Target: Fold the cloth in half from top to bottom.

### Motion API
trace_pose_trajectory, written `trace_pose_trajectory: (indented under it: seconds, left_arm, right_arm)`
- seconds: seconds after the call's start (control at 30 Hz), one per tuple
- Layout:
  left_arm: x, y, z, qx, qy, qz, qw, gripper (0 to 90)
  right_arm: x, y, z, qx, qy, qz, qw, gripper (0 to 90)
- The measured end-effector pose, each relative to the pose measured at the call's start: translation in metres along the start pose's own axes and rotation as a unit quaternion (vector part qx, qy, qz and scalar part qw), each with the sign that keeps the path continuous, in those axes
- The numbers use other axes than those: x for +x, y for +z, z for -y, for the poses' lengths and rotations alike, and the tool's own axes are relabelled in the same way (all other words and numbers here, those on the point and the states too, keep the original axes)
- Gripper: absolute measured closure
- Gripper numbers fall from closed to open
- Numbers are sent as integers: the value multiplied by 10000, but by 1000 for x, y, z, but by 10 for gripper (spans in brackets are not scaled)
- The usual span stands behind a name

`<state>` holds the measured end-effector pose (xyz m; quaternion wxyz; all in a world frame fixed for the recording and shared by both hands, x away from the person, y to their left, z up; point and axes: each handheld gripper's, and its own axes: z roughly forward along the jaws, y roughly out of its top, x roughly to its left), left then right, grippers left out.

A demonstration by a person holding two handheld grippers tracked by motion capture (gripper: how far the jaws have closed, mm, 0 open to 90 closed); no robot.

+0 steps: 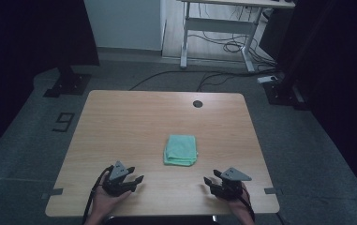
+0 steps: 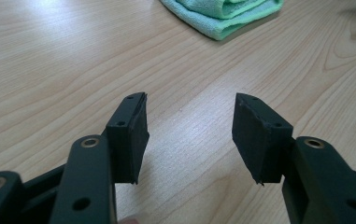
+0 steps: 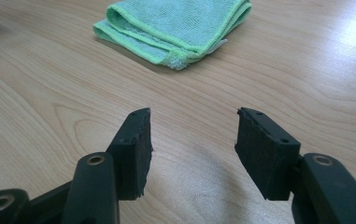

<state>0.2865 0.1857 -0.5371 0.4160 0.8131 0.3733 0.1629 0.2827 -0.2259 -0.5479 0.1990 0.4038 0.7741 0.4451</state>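
Both grippers open, cloth untouched.
We held left gripper [image 1: 130, 178] and right gripper [image 1: 212, 182] near the table [image 1: 120, 117] edge, empty-jawed; folded green cloth [image 1: 181, 150] centre, long axis near-far, bare wood around.

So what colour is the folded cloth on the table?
The folded cloth is mint green with a brighter green stitched edge, clearest in the right gripper view.

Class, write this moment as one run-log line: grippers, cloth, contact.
left gripper: open, holds nothing | right gripper: open, holds nothing | green cloth: folded, flat on table, between and beyond grippers | contact: none
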Motion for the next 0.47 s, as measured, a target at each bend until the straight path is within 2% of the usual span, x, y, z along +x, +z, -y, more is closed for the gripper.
trace_pose_trajectory:
  seconds: [0.47]
  left_arm:
    - [3, -2, 1, -55, -81, -48, 9999, 458]
  right_arm:
    - [-3, 2, -1, -36, -14, 7, 10000, 440]
